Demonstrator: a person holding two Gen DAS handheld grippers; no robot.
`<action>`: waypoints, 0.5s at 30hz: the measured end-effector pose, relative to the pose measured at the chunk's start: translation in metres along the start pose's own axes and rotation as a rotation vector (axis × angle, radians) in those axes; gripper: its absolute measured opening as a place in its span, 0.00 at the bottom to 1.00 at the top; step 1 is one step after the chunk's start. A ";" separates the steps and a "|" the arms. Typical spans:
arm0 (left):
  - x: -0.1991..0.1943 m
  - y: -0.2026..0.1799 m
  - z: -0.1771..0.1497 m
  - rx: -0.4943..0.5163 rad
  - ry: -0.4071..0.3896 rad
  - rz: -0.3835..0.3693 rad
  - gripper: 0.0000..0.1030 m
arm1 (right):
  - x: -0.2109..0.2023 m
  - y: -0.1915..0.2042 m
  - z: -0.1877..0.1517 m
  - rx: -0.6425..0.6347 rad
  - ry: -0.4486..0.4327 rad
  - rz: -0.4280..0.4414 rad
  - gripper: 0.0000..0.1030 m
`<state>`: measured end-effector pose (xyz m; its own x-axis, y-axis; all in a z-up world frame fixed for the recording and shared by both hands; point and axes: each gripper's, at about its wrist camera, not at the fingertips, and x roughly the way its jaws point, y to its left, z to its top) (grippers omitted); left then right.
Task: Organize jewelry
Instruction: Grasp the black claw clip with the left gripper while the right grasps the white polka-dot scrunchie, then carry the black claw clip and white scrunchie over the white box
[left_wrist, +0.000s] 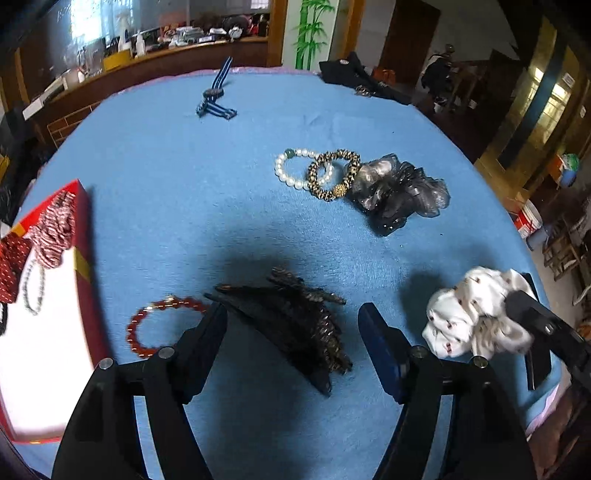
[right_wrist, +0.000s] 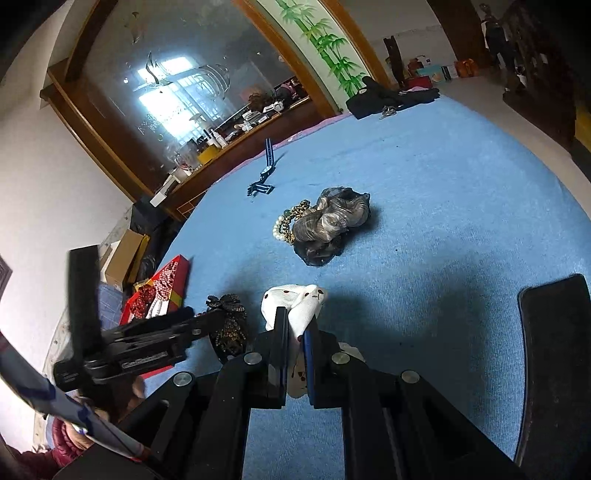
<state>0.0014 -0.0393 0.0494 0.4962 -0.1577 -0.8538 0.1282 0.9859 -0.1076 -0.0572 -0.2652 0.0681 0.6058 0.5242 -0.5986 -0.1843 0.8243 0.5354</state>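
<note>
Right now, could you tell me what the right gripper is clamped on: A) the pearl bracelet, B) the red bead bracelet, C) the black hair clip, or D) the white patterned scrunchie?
D: the right gripper has its jaws pinched shut on the white patterned scrunchie.

The left gripper (left_wrist: 291, 314) hangs with its jaws wide apart over a black beaded hair clip (left_wrist: 291, 325) lying on the blue cloth table (left_wrist: 166, 166). A red bead bracelet (left_wrist: 155, 325) lies just beside the red gift box (left_wrist: 86, 258). At the right, the right gripper (left_wrist: 517, 306) pinches a white patterned fabric scrunchie (left_wrist: 465, 314).
</note>
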 end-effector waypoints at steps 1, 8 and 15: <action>0.006 -0.002 0.001 -0.006 0.007 0.018 0.70 | -0.001 0.000 0.000 -0.001 -0.002 0.000 0.08; 0.026 -0.010 0.000 0.012 0.037 0.007 0.30 | -0.004 0.004 -0.002 -0.019 0.003 0.005 0.08; 0.021 -0.011 -0.005 0.075 -0.004 -0.023 0.28 | 0.006 0.009 -0.002 -0.012 0.016 -0.002 0.08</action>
<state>0.0057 -0.0527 0.0303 0.4957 -0.1809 -0.8494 0.2034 0.9751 -0.0890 -0.0564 -0.2538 0.0683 0.5937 0.5255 -0.6094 -0.1923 0.8280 0.5267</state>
